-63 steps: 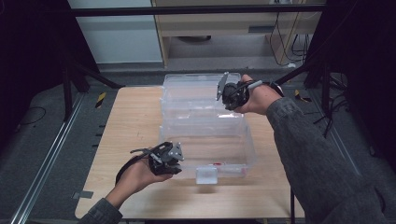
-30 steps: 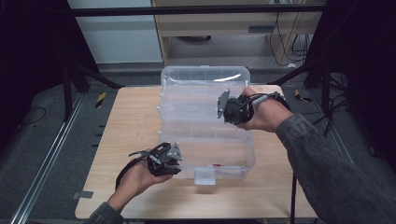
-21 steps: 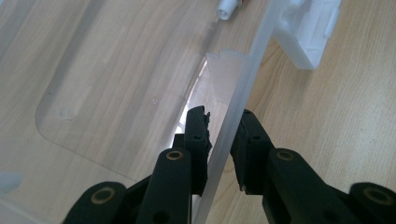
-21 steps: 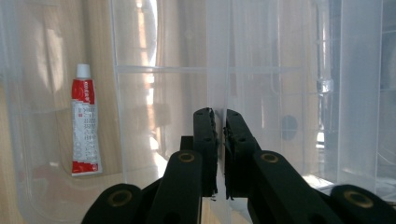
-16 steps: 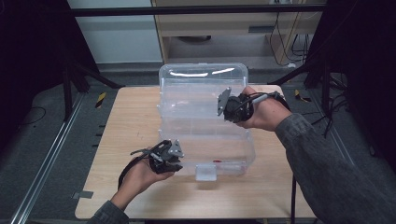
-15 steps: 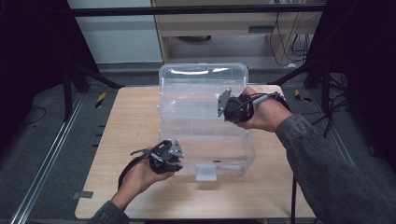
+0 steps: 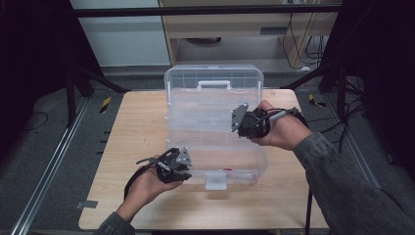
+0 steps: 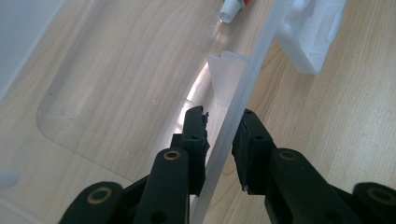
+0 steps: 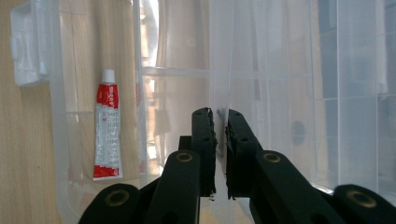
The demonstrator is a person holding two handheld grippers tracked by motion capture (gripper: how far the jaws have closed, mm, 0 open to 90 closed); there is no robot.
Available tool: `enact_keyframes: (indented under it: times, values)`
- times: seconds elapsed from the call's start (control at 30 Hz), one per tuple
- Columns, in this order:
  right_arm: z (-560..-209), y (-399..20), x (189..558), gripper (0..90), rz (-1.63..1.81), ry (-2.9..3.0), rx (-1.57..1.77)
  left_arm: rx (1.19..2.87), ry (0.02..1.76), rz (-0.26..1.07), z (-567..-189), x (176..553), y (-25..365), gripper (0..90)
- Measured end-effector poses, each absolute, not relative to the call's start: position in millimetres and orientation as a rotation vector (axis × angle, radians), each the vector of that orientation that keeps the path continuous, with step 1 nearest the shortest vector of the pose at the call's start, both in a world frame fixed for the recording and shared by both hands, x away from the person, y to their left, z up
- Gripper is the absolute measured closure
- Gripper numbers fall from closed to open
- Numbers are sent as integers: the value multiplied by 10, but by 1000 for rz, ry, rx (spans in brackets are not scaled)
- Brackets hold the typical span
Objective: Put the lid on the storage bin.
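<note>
A clear plastic case [image 7: 215, 132] sits mid-bench [image 7: 132, 127], lid [image 7: 214, 90] raised upright at the far side. The left tool [image 8: 223, 135] straddles the case's front wall, jaws slightly apart. The right tool [image 9: 218, 126] is clenched on a thin clear panel edge. A red-and-white tube [image 9: 106, 133] lies inside near the latch [image 7: 216, 180].

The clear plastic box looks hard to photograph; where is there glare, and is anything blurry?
In the left gripper view a bright streak of glare lies on the box floor beside the wall that the jaws straddle. In the right gripper view light glows through the lid, yet the red-and-white tube stays sharp. The high view is dim and soft, its surroundings dark.
</note>
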State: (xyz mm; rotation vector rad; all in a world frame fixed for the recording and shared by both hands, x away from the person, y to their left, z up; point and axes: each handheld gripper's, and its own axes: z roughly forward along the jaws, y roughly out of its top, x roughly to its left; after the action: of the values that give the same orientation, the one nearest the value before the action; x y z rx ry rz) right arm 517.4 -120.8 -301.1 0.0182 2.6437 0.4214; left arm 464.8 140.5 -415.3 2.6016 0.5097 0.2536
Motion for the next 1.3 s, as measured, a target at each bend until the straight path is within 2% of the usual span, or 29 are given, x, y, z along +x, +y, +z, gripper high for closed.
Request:
enact_keyframes:
  times: [0.1, 0.13, 0.17, 1.03, 1.2, 1.3]
  values:
    - [-3026, -1211, 5141, 842, 409, 2643, 19, 2597, 512, 252, -4157, 4642, 1409, 747]
    - [-3030, -1214, 5138, 843, 405, 2641, 21, 2615, 432, 280, -4145, 4683, 1415, 747]
    - [-3031, -1215, 5130, 843, 397, 2648, 28, 2615, 431, 283, -4146, 4680, 1415, 745]
    - [-3049, -1243, 5092, 814, 403, 2663, 16, 2580, 437, 371, -4198, 4599, 1385, 710]
    - [-3063, -1255, 5064, 831, 405, 2667, 17, 2571, 435, 375, -4218, 4592, 1361, 700]
    - [-3064, -1270, 5081, 835, 421, 2664, 20, 2545, 508, 361, -4246, 4543, 1331, 692]
